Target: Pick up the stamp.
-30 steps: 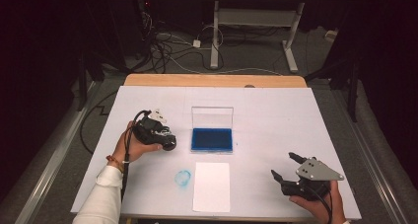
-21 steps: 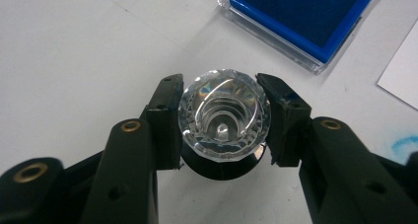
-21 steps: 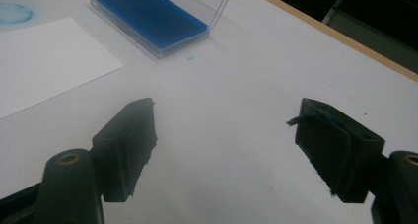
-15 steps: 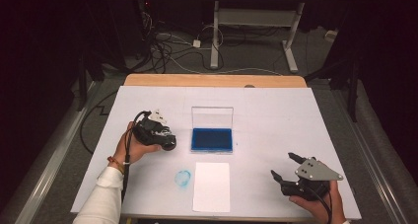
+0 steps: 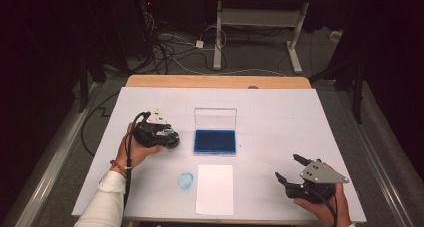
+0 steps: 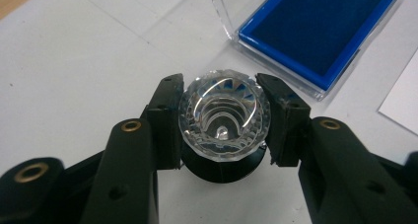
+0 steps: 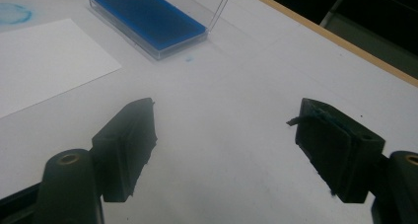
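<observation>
My left gripper (image 6: 222, 123) is shut on a clear faceted stamp with a black base (image 6: 223, 120), held just above the white table left of the ink pad. In the high view the left gripper (image 5: 172, 137) sits beside the open blue ink pad (image 5: 215, 141), whose clear lid (image 5: 215, 119) stands up behind it. A white sheet of paper (image 5: 215, 188) lies in front of the pad. My right gripper (image 5: 287, 169) rests at the table's front right, open, with nothing between its fingers (image 7: 127, 145).
A round blue ink smudge (image 5: 185, 180) marks the table left of the paper. The white table cover (image 5: 280, 112) ends at a wooden back edge (image 5: 215, 81). Cables and desk legs lie on the floor beyond.
</observation>
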`<state>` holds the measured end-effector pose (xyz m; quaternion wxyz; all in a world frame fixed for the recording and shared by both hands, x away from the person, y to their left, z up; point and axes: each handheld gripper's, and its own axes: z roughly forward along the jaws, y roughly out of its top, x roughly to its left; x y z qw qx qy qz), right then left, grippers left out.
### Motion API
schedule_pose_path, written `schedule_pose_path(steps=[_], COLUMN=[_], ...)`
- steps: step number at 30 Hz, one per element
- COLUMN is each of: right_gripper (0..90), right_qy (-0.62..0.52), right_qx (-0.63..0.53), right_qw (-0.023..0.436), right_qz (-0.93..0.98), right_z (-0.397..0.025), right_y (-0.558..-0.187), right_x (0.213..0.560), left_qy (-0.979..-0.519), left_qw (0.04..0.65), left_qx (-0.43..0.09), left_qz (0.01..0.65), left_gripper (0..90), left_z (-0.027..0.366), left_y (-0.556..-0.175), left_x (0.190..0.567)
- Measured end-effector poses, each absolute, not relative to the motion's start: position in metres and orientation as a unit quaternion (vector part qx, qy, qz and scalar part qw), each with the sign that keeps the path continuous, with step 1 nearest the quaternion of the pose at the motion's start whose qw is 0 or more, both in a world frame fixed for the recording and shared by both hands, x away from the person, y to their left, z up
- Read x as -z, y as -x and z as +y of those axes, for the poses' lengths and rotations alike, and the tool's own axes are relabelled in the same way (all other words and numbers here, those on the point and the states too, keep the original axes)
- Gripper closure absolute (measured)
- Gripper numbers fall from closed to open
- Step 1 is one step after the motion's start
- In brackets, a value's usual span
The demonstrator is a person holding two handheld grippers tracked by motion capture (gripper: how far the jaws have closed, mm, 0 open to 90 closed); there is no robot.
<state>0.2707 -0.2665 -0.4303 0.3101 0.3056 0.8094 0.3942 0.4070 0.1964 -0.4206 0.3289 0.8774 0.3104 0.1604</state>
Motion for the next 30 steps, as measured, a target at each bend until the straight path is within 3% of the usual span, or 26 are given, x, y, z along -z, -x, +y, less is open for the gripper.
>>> schedule_pose_path(steps=[30], right_gripper=[23.2], right_qy=[-0.303], right_qx=[-0.400], right_qw=[0.315], right_qz=[0.806], right_z=[-0.267], right_y=[-0.270], right_x=[0.428], left_qy=[-0.849], left_qw=[0.409], left_qx=[-0.210], left_qz=[0.261], left_gripper=[54.6], left_z=[0.188], left_y=[-0.359], left_x=[0.380])
